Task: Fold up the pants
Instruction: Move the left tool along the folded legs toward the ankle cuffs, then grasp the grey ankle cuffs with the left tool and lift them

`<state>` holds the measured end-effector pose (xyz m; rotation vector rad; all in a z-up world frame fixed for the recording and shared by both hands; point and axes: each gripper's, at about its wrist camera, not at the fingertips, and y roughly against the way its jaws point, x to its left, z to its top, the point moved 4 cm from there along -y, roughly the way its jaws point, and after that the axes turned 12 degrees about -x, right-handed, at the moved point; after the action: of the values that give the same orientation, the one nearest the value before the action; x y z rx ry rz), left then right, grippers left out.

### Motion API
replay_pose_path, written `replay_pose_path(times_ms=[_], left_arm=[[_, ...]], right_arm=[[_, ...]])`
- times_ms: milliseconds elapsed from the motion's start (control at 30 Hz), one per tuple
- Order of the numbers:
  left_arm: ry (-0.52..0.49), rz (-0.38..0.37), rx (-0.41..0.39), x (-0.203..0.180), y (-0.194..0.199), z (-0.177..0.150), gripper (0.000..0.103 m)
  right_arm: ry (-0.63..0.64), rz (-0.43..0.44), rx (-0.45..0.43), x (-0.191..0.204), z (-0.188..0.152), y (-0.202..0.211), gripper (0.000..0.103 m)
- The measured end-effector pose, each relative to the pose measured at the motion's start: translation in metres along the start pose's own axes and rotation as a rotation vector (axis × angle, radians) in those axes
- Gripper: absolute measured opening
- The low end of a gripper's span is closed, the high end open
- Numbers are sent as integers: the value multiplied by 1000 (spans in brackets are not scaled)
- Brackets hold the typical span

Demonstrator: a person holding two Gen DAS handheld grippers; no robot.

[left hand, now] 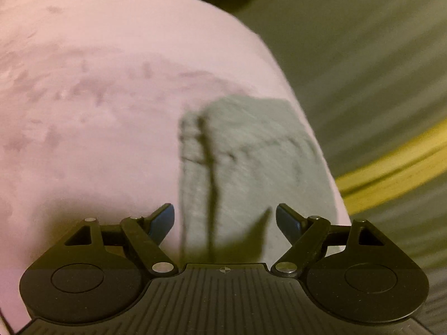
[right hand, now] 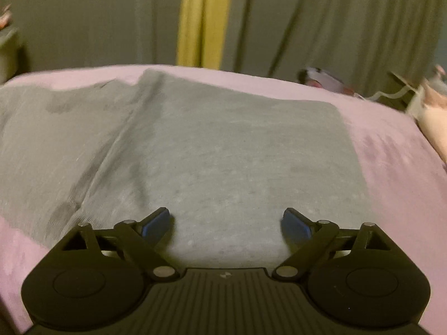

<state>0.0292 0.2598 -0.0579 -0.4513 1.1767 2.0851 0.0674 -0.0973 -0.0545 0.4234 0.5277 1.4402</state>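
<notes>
Grey pants (right hand: 223, 162) lie flat on a pink sheet (right hand: 396, 167). A diagonal fold or seam runs down their left part in the right wrist view. My right gripper (right hand: 226, 223) is open and empty just above the pants' near edge. In the left wrist view one end of the pants (left hand: 245, 162) lies near the sheet's right edge, with a dark seam down its left side. My left gripper (left hand: 225, 220) is open and empty over that end. The left view is motion-blurred.
The pink sheet (left hand: 83, 111) covers a bed or table that drops off on the right. Grey-green curtains (right hand: 335, 22) with a yellow stripe (right hand: 204, 19) hang behind. Clutter (right hand: 329, 81) lies at the far right edge.
</notes>
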Motion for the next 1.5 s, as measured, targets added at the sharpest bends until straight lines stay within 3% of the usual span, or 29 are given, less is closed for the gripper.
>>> replay_pose_path(times_ms=[133, 200, 267, 433, 633, 700, 767, 833, 867, 967, 1033, 1100, 1167, 1267, 1300, 1367, 1400, 1467, 1500], left_arm=[[28, 4, 42, 13, -17, 8, 85], [18, -43, 70, 12, -24, 9, 85], [6, -87, 101, 12, -34, 10, 87], [28, -193, 133, 16, -54, 12, 100], [-198, -187, 174, -15, -71, 2, 100], [-236, -175, 192, -22, -74, 3, 93], [-256, -139, 180, -23, -76, 6, 64], [-267, -130, 180, -23, -77, 8, 58], [-284, -130, 174, -24, -76, 7, 49], [-363, -164, 137, -30, -70, 4, 35], [-375, -166, 121, -30, -68, 0, 35], [-364, -156, 122, -30, -72, -2, 43], [-364, -159, 130, -34, -76, -6, 59], [-408, -172, 144, -44, -74, -12, 73], [-410, -167, 152, -46, -76, -13, 74], [-400, -143, 153, -47, -78, -13, 65], [-396, -125, 148, -48, -79, -12, 59], [-359, -125, 138, -46, -76, -7, 33], [-346, -146, 136, -45, -74, -3, 29]], right_arm=[[-10, 26, 23, 0, -19, -9, 94], [50, 18, -25, 7, -23, -6, 97], [27, 19, -20, 6, -22, -7, 99], [9, 26, -24, 1, -24, -4, 99], [15, 27, -38, 3, -22, -8, 99], [11, 26, -37, 3, -22, -8, 99], [2, 22, -32, 2, -21, -6, 99], [-23, 32, -46, 2, -19, -2, 99], [-39, 52, -65, 3, -17, 1, 98], [-39, 117, -131, 11, -14, 11, 83], [5, 163, -113, 23, -18, 10, 68], [80, 164, -107, 36, -27, 9, 60], [137, 164, -121, 43, -26, 11, 51], [86, 180, -153, 39, -17, 22, 51], [80, 178, -174, 37, -16, 25, 58], [102, 166, -144, 37, -18, 20, 72], [113, 159, -95, 36, -24, 12, 73], [78, 162, -95, 32, -25, 12, 73], [65, 162, -85, 30, -23, 13, 75]])
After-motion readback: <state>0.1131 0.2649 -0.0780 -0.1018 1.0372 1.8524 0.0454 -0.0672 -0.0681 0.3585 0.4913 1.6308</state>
